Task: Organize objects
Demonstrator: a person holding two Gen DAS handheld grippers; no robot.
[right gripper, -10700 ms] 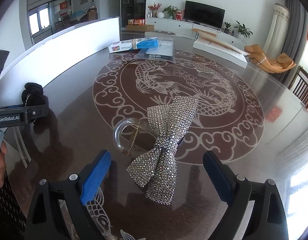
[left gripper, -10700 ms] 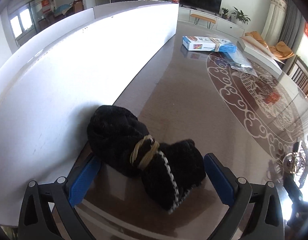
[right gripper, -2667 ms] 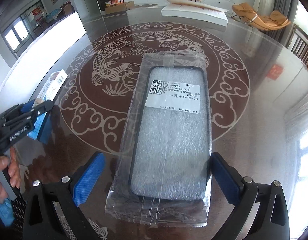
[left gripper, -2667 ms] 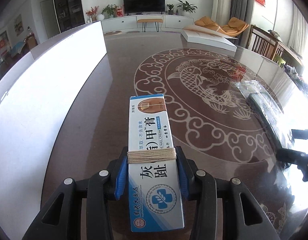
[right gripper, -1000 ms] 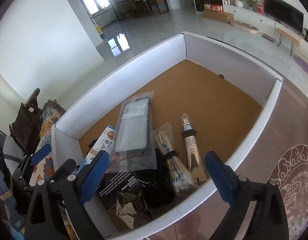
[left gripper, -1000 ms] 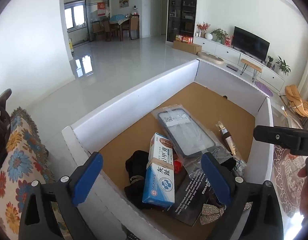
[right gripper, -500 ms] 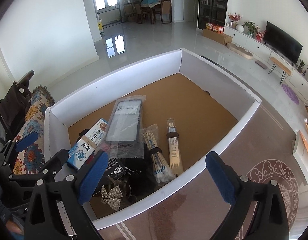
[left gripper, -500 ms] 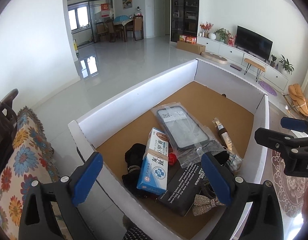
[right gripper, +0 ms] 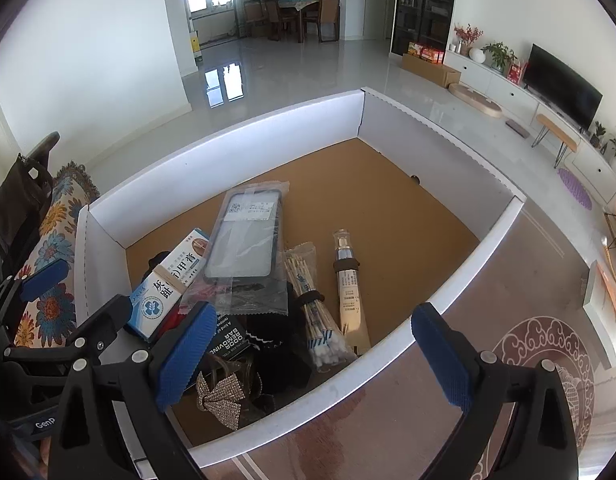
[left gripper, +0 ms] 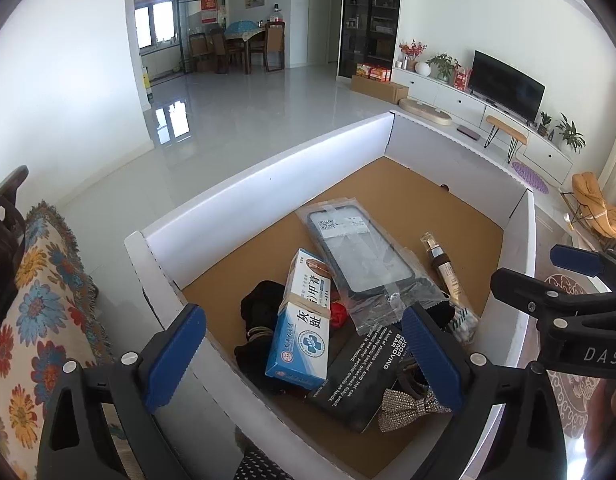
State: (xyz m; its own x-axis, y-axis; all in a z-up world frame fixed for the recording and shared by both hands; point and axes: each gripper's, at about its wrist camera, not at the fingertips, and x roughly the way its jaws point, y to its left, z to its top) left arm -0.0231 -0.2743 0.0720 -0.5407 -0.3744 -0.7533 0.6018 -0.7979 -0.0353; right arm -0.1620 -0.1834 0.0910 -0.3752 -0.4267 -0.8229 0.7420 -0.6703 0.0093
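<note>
Above the white cardboard box, both grippers hang with nothing between their blue pads: the left gripper has its jaws spread wide, and the right gripper is spread just as wide over the box's near wall. Inside the box, toward its near-left corner, the blue-and-white cream carton leans on a black scrunchie. Just beside the carton, deeper into the box, lies the bagged phone case. Next to the case sit a bundle of cotton swabs and a slim bottle, side by side. Closest to the box's near wall lie a black soap packet and the rhinestone bow clip.
</note>
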